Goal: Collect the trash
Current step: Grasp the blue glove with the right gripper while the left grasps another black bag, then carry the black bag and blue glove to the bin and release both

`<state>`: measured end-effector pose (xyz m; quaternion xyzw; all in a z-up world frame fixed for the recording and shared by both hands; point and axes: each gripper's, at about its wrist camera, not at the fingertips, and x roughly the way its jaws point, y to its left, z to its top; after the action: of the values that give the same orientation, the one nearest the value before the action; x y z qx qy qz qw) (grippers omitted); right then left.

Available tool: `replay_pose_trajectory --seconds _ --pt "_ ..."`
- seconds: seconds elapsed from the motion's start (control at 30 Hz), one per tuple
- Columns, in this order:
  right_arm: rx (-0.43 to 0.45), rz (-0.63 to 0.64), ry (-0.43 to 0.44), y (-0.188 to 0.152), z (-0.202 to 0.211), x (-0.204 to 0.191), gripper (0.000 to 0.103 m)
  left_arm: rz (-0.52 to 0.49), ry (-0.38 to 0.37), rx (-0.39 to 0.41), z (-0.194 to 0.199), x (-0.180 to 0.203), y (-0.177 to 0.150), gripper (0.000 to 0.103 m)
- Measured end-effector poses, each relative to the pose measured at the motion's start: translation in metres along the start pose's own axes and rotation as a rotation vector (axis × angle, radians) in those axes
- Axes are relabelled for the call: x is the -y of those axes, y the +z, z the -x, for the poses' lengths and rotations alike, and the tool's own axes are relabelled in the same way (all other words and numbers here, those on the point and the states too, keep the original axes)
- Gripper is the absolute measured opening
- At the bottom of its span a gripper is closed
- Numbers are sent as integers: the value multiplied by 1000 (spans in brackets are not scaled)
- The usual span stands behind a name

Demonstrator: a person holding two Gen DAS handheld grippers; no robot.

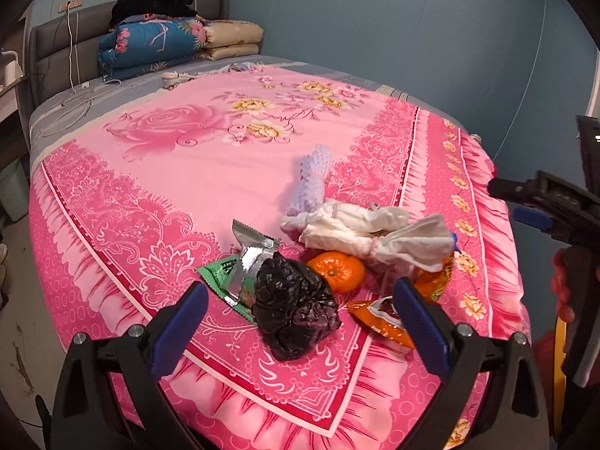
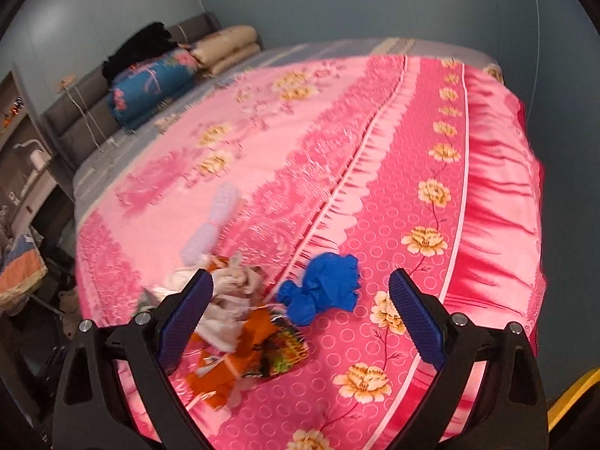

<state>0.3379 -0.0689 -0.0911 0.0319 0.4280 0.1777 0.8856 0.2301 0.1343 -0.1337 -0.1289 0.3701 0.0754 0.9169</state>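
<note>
left gripper (image 1: 300,315) spread wide, empty | straddle black bag (image 1: 296,309), pinch its bulk | right gripper (image 2: 300,311) spread, empty, near blue glove (image 2: 322,287)

Soft, matt printed cloth on pink bedspread (image 1: 210,172), faintly sheened along ruffled edge at 3 o'clock. Crinkled glossy plastic film on black bag (image 1: 294,311). Shiny metallic foil inside green wrapper (image 1: 243,262), serrated at its end. Glossy printed foil on orange snack packet (image 2: 262,345). Crumpled, matt white tissue paper (image 1: 367,232). Open-mesh white foam netting (image 1: 313,180) at 12 o'clock of heap. Smooth, dimpled, waxy peel on mandarin (image 1: 337,272). Smooth, matt blue rubber-like glove (image 2: 322,285). Matt black plastic on left claw (image 1: 300,322), with finely ribbed blue pads (image 1: 420,322) and bright metal rivets.
</note>
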Motion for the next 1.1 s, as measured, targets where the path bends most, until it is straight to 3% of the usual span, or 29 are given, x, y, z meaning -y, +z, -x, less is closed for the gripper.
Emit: replay_pose_trajectory --seconds 0.2,0.53,0.67,0.83,1.1 --pt "-98 -49 -95 0 -63 15 84 45 8 -28 -20 -11 -2 95" --pt "-178 -34 -198 -5 -108 15 72 -3 1 -65 -43 -4 -7 93" --pt "-204 -14 -223 -11 -117 11 63 -32 3 -83 -50 0 -10 81" --pt "-222 8 -241 -15 -122 5 40 -37 2 -101 -55 1 -12 55" --pt "-218 38 -231 -17 -118 -5 18 -23 1 -88 -52 -1 -14 34"
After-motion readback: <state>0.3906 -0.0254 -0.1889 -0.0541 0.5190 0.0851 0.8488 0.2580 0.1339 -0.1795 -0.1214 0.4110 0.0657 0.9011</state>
